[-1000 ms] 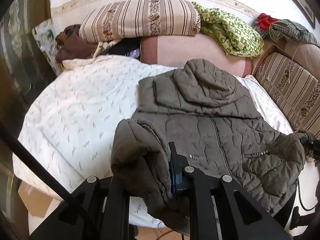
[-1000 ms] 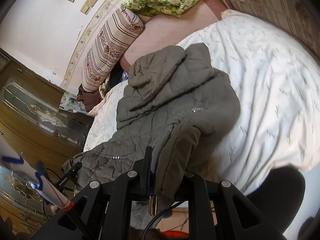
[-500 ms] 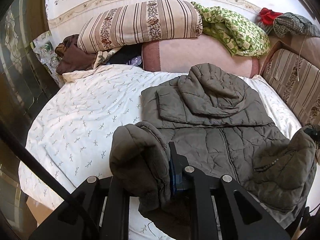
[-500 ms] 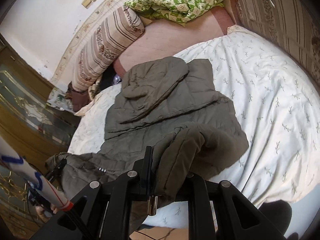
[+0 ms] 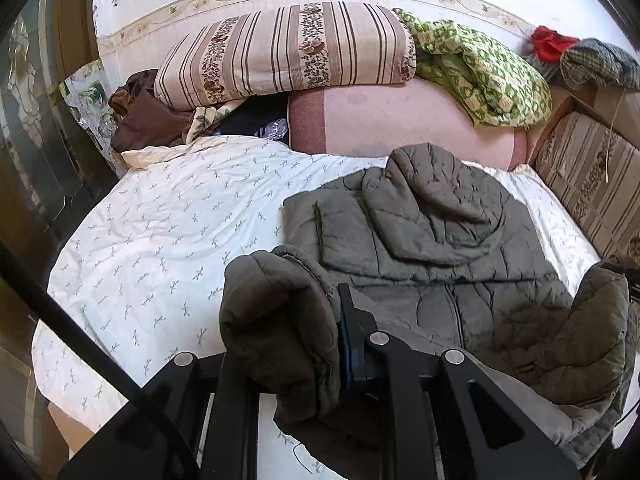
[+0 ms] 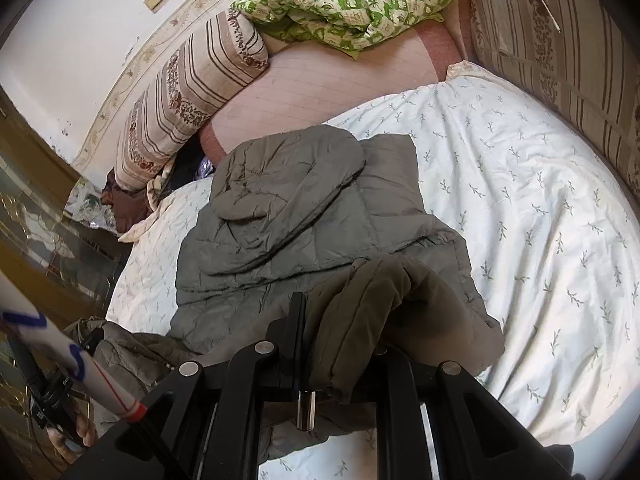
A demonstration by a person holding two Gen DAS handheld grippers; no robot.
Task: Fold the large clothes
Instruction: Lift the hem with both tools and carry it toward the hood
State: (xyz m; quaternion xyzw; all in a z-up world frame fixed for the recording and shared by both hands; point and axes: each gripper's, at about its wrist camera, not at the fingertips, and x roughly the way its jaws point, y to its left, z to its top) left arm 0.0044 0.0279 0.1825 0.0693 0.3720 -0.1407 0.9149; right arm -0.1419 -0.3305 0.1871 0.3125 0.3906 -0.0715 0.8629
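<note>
Left wrist view: the left gripper [image 5: 340, 332] is clenched on the lifted hem of the jacket [image 5: 432, 240], which lies on the bed [image 5: 160, 240], hood folded down over its back.

Right wrist view: the right gripper [image 6: 340, 344] clamps the other hem corner. Judged from this, 1 bottom-to-top fold is underway; laying it down and tidying remain.

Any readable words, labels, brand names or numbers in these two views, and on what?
No text reads in full.
Black handheld device, lower left of the right wrist view: small white lettering, too small and cut off to read.
Olive padded jacket, striped cushion, green patterned blanket: no lettering visible.
</note>
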